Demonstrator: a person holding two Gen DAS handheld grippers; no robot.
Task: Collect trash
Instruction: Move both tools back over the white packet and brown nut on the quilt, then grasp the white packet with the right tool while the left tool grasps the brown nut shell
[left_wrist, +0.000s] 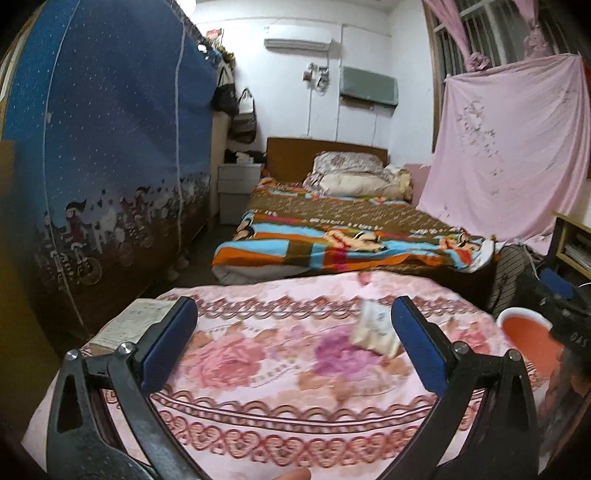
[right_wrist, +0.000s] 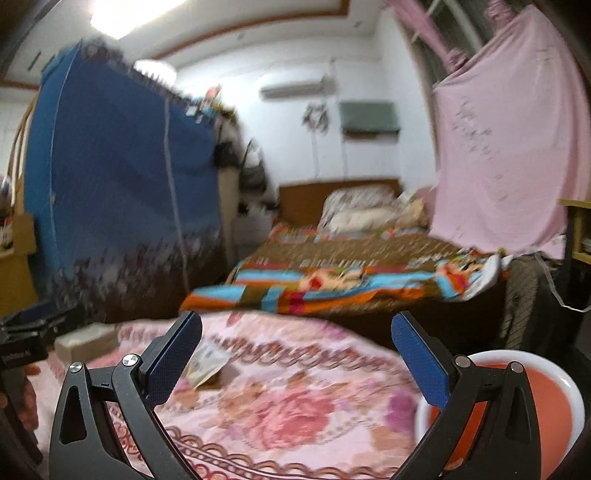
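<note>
A crumpled pale wrapper (left_wrist: 375, 326) lies on the pink floral cloth (left_wrist: 280, 387), just ahead of my left gripper (left_wrist: 293, 314), nearer its right finger. The left gripper is open and empty. The wrapper also shows in the right wrist view (right_wrist: 207, 363), beside the left finger of my right gripper (right_wrist: 295, 328), which is open and empty above the cloth (right_wrist: 295, 406). An orange bowl with a white rim (right_wrist: 517, 402) sits at the right, under the right gripper's right finger; it also shows in the left wrist view (left_wrist: 528, 332).
A flat box (left_wrist: 136, 321) lies at the cloth's left edge, also in the right wrist view (right_wrist: 86, 341). Beyond are a bed with a striped blanket (left_wrist: 351, 236), a blue wardrobe cover (left_wrist: 107, 147) at left and a pink sheet (left_wrist: 509, 147) at right.
</note>
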